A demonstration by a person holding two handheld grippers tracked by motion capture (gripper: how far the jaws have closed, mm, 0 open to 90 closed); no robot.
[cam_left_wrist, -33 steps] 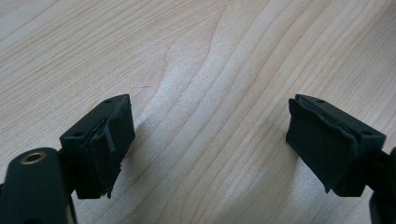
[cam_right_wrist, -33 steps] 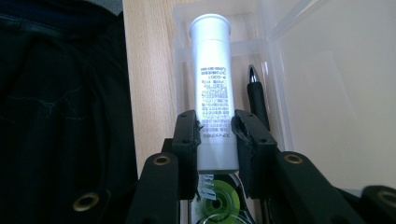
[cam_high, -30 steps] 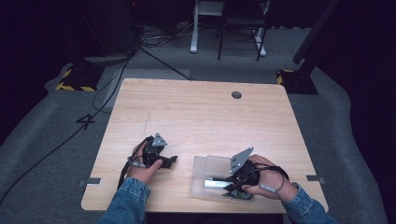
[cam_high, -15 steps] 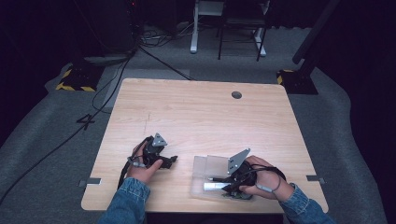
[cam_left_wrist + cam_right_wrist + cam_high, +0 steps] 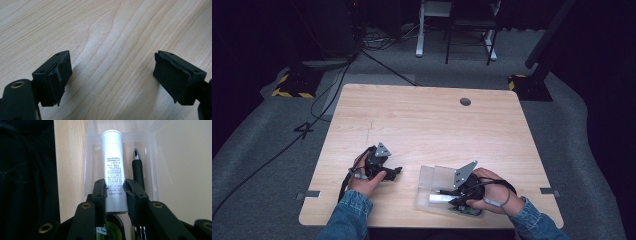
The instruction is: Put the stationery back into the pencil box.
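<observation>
Right gripper (image 5: 115, 188) clamps the white cylindrical plastic tube (image 5: 113, 165) inside the clear plastic case (image 5: 437, 176); left gripper (image 5: 112, 72), at 9 o'clock, is open; next, probably lift the tube clear.

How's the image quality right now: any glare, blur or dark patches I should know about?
High view: the table is evenly lit, the room around it falls to near black. Left gripper view: a soft sheen on the wood between the open jaws, the near jaw parts blurred. Right gripper view: the white tube is sharp enough to show print, the clear box looks hazy, the left side dark.
</observation>
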